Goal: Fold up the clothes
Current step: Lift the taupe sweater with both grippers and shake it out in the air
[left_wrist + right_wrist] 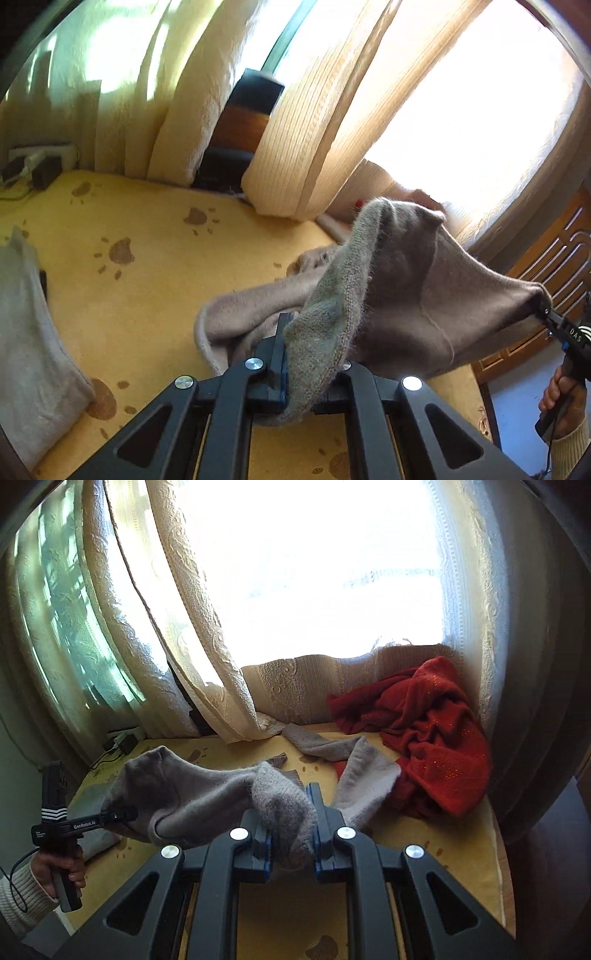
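A grey-brown knit sweater point(406, 288) is stretched in the air between both grippers, and its remaining part trails down onto the yellow bed cover point(129, 295). My left gripper point(314, 350) is shut on the ribbed edge, which bunches over its fingers. My right gripper point(545, 308) pinches a far corner of the same sweater at the right of the left wrist view, held by a hand point(557, 391). In the right wrist view the right gripper point(290, 827) is shut on fuzzy knit, and the left gripper point(122, 816) grips the sweater point(192, 794) at the left.
A crumpled red garment point(432, 731) lies at the back right of the bed cover by the curtain point(207, 635). A pale folded cloth point(26, 332) lies at the left. A power strip point(37, 158) with plugs sits in the far left corner. A wooden door point(554, 251) stands at the right.
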A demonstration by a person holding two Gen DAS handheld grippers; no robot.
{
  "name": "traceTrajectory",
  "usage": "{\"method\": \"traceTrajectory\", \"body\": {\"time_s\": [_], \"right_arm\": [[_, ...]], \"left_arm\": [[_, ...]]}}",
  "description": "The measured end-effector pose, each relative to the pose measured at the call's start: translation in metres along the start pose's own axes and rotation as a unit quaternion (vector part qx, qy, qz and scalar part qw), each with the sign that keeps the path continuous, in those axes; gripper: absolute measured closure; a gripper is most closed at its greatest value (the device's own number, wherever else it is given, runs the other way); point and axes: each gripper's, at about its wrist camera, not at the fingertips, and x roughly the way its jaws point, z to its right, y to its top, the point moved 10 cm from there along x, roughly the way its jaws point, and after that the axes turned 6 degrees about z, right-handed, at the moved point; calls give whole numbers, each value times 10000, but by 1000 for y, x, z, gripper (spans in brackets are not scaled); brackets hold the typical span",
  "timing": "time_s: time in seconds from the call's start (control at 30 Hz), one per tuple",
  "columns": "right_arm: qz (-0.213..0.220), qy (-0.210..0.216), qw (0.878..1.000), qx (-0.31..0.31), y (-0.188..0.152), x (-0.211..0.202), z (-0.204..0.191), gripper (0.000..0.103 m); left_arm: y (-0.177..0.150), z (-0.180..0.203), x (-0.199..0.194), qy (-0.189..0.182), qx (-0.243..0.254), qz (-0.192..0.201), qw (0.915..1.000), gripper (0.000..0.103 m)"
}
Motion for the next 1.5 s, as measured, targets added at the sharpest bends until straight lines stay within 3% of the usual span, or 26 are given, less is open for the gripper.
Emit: {"method": "traceTrajectory", "body": {"time_s": [0.23, 0.43, 0.6, 0.83, 1.0, 1.17, 1.3, 1.4, 1.5], "right_arm": [[779, -238, 9966, -114, 32, -61, -9, 86], [1442, -421, 9884, -213, 59, -115, -18, 90], [1990, -573, 9779, -295, 82, -161, -26, 91], [2542, -279, 9664, -273, 91, -229, -13, 91], [3313, -130, 9421, -509, 109, -293, -22, 91], [4035, 9, 9128, -623, 126, -353, -27, 91], [4397, -2, 8957, -658, 138, -376, -25, 91], [4473, -189, 8904, -819, 146, -369, -25, 91], [4153, -337, 9024, -1097, 151, -324, -28, 91]], "left_arm": [[57, 27, -81, -393, 203, 988, 9941, 95], [86, 61, -157, -541, 493, 1765, 9816, 95], [95, 99, -220, -517, 776, 2319, 9683, 95], [83, 147, -300, -366, 978, 2858, 9526, 95], [61, 179, -354, -110, 1261, 3153, 9405, 95], [42, 204, -388, -168, 1273, 3271, 9362, 95], [35, 219, -403, -94, 1368, 3348, 9323, 95], [32, 220, -398, 150, 1538, 3284, 9318, 95], [30, 196, -364, 390, 1392, 2885, 9465, 95]]}}
